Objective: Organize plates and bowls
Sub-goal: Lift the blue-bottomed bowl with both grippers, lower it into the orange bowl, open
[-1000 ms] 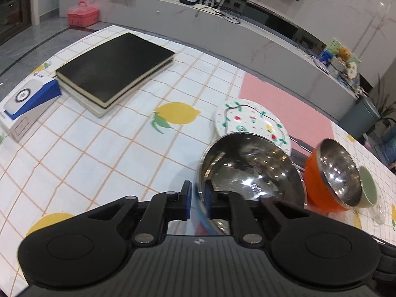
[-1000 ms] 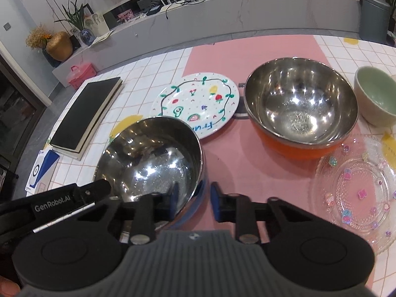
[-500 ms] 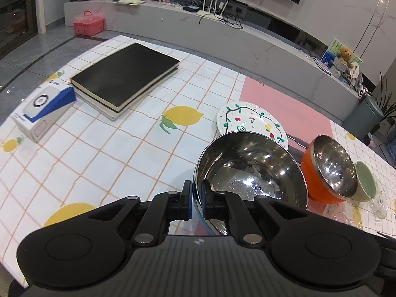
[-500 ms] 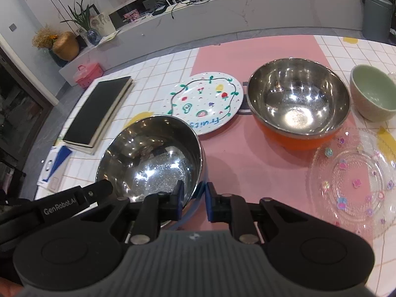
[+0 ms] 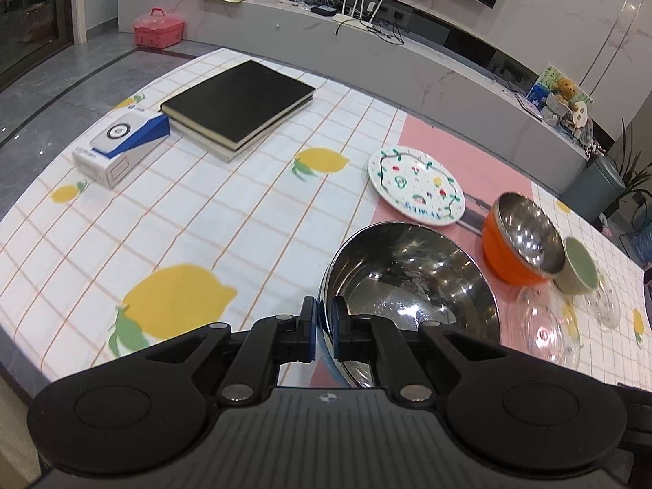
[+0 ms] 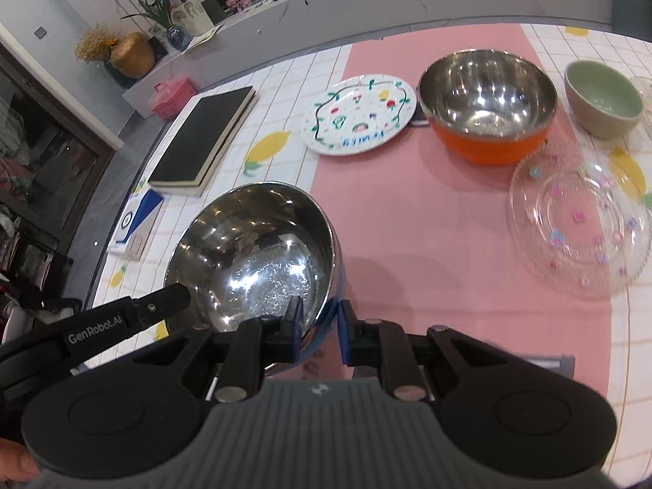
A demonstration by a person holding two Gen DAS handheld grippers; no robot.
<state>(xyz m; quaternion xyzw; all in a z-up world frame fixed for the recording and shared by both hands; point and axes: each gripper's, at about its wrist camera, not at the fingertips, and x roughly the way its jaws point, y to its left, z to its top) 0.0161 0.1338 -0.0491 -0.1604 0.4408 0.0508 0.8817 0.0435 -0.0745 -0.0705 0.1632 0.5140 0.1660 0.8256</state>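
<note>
steel bowl, blue outside: sitting low and centre in the left wrist view, lower left of centre in the right wrist view, gripped at its rim from two sides and appearing to hang clear of the tablecloth.
left gripper: clamping its near rim, one pad inside, one outside.
right gripper: pinching the rim on the other side in the same way; the left gripper's arm is showing at lower left of that view.
orange bowl, steel-lined: standing on the pink mat, upper right of centre in the right view.
painted plate: lying just left of the orange bowl, on the mat's edge.
green bowl: sitting at the upper right edge, near the orange bowl.
clear glass plate: lying at right, below the green bowl.
black book: lying upper left in the left view.
blue and white box: sitting just left of the book.
</note>
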